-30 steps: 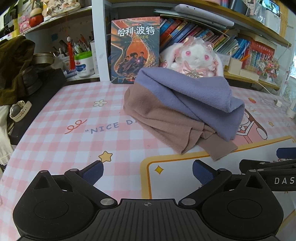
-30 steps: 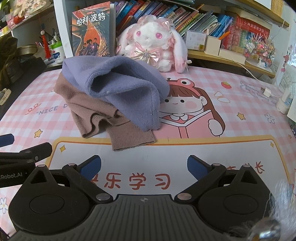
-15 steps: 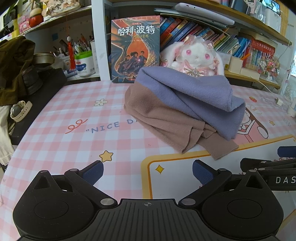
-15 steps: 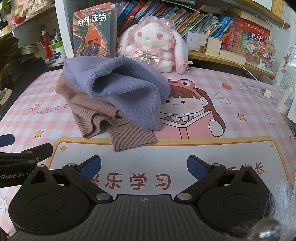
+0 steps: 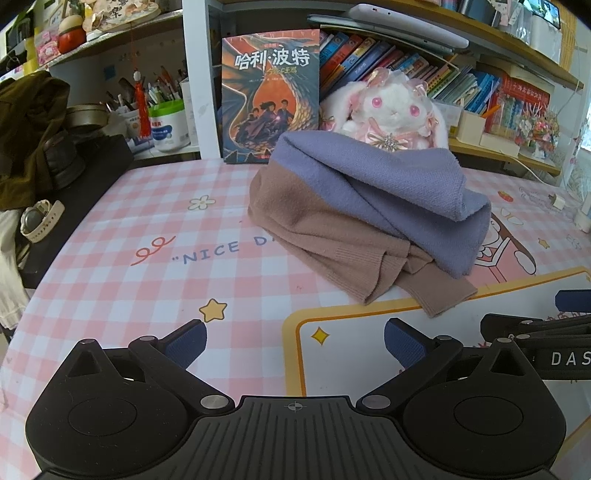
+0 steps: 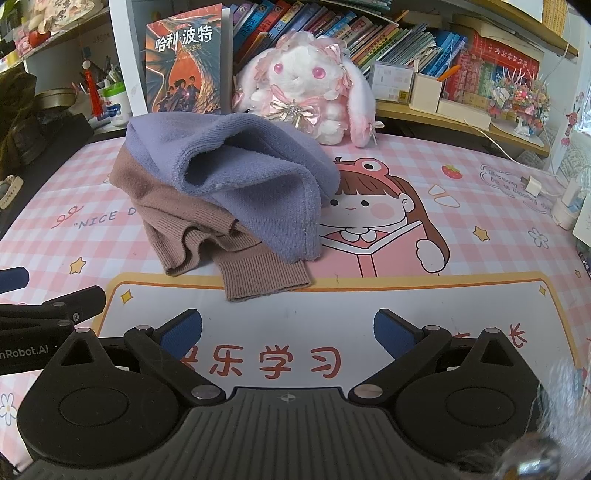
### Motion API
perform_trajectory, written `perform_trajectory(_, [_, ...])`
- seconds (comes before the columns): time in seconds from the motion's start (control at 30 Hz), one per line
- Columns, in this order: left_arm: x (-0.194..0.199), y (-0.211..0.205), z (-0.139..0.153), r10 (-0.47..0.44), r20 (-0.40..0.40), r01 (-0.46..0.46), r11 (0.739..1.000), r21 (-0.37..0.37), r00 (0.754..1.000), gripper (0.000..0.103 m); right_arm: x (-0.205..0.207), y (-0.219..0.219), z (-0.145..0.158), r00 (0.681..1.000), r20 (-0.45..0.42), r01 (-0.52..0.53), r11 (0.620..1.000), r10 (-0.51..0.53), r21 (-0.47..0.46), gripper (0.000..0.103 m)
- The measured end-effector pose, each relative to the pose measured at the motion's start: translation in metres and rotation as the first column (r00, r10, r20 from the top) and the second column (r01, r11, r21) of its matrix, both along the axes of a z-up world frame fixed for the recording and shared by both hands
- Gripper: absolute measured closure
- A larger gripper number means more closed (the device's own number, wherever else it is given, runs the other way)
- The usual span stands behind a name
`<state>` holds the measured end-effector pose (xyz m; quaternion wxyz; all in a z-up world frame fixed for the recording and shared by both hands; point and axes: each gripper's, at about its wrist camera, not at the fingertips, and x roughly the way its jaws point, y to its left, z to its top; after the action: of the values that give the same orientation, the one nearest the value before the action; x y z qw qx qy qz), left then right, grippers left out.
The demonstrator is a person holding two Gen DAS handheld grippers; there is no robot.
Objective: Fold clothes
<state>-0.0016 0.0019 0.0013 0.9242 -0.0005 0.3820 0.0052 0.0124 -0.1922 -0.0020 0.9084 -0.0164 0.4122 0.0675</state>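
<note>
A crumpled sweater, purple (image 5: 399, 192) on top and brown (image 5: 332, 236) below, lies in a heap on the pink checked desk mat (image 5: 147, 229). The right wrist view shows its purple part (image 6: 251, 173) over brown ribbed cuffs (image 6: 258, 273). My left gripper (image 5: 293, 341) is open and empty, low over the mat, short of the heap. My right gripper (image 6: 288, 330) is also open and empty, just in front of the brown cuff. Each gripper shows at the edge of the other's view.
A plush rabbit (image 6: 306, 96) and a standing book (image 5: 271, 96) are behind the sweater. Shelves of books (image 6: 388, 33) line the back. A dark bag and a watch (image 5: 37, 221) sit at the left edge. A charger and cable (image 6: 532, 184) lie at the right.
Both views have shifted very slightly, with the sweater a touch lower in each. The sweater lies as before and both grippers have stayed open.
</note>
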Motion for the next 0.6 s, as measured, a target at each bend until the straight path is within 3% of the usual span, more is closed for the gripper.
perform_trajectory(0.6, [0.0006, -0.0001, -0.0007, -0.004, -0.008, 0.004, 1.000, 0.004, 1.000, 0.000, -0.0013, 0.0013, 0.0006, 1.000, 0.001, 0.009, 1.000, -0.009, -0.003, 0.003])
